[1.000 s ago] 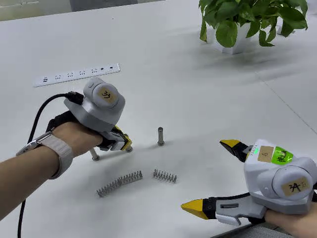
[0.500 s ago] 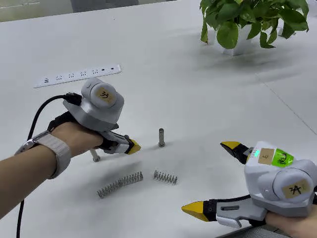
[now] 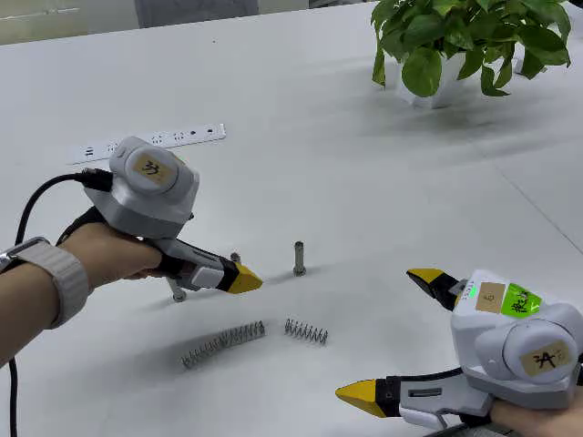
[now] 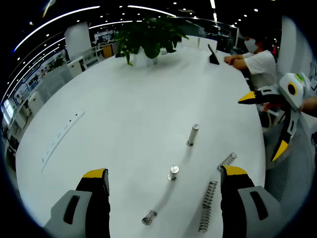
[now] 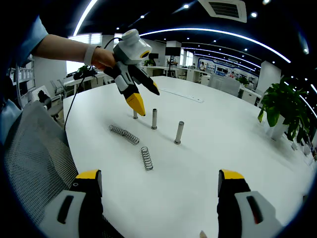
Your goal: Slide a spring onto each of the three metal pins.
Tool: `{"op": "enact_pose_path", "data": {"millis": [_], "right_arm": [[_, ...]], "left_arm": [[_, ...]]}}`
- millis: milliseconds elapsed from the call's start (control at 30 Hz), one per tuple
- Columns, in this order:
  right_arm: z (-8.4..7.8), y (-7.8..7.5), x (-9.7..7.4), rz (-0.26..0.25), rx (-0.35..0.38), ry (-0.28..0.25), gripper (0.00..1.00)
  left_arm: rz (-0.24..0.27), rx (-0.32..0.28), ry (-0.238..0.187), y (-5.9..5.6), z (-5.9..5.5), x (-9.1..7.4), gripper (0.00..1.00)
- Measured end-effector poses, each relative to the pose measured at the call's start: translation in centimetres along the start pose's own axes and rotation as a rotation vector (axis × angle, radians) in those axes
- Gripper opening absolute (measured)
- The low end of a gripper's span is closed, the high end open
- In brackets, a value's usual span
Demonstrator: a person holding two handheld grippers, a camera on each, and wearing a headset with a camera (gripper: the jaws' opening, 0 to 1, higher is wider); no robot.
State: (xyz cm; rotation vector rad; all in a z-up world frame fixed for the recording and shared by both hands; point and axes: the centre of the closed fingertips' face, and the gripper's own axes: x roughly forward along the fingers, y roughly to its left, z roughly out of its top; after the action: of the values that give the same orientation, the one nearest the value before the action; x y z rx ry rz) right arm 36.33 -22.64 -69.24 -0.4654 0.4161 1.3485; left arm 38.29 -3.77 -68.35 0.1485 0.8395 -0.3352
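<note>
Three short metal pins stand on the white table (image 3: 364, 182): one (image 3: 298, 258) in the middle, one (image 3: 235, 259) just behind my left gripper's yellow tip, one (image 3: 176, 289) under that gripper. A long spring (image 3: 223, 334) and a short spring (image 3: 305, 331) lie loose in front of them. My left gripper (image 3: 239, 273) hovers open above the two left pins, holding nothing; in its own view the pins (image 4: 172, 172) sit between its open jaws (image 4: 163, 172). My right gripper (image 3: 390, 335) stands open at the lower right, empty, well apart from the springs (image 5: 146, 157).
A white power strip (image 3: 150, 141) lies at the back left and a potted plant (image 3: 465, 36) at the back right. A black cable (image 3: 36, 196) trails from the left gripper. A mesh chair (image 5: 29, 148) stands at the table's near edge.
My left gripper has lifted and drawn back to the left, uncovering the pin it was down on. The right gripper has hardly moved.
</note>
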Motion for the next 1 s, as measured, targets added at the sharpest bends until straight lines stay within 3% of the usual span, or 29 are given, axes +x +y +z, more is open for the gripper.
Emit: {"op": "enact_pose_path", "data": {"millis": [100, 400, 500, 833, 1000], "right_arm": [[0.0, 0.1, 0.0, 0.002, -0.001, 0.002, 0.99], [-0.1, 0.2, 0.1, 0.006, -0.002, 0.007, 0.99], [-0.2, 0.2, 0.2, 0.007, -0.003, 0.008, 0.99], [-0.3, 0.2, 0.3, 0.011, -0.007, 0.011, 0.99], [-0.4, 0.3, 0.3, 0.016, -0.008, 0.013, 0.99]], "left_arm": [[-0.005, 0.001, -0.002, 0.4, -0.3, -0.4, 1.0], [0.004, -0.014, -0.014, 1.3, -1.3, -2.9, 1.0], [0.016, -0.03, -0.015, 2.0, -2.3, -3.6, 1.0], [0.011, -0.093, 0.004, 1.4, -5.6, -5.0, 0.99], [0.019, -0.112, -0.001, 0.9, -6.7, -5.8, 0.98]]}}
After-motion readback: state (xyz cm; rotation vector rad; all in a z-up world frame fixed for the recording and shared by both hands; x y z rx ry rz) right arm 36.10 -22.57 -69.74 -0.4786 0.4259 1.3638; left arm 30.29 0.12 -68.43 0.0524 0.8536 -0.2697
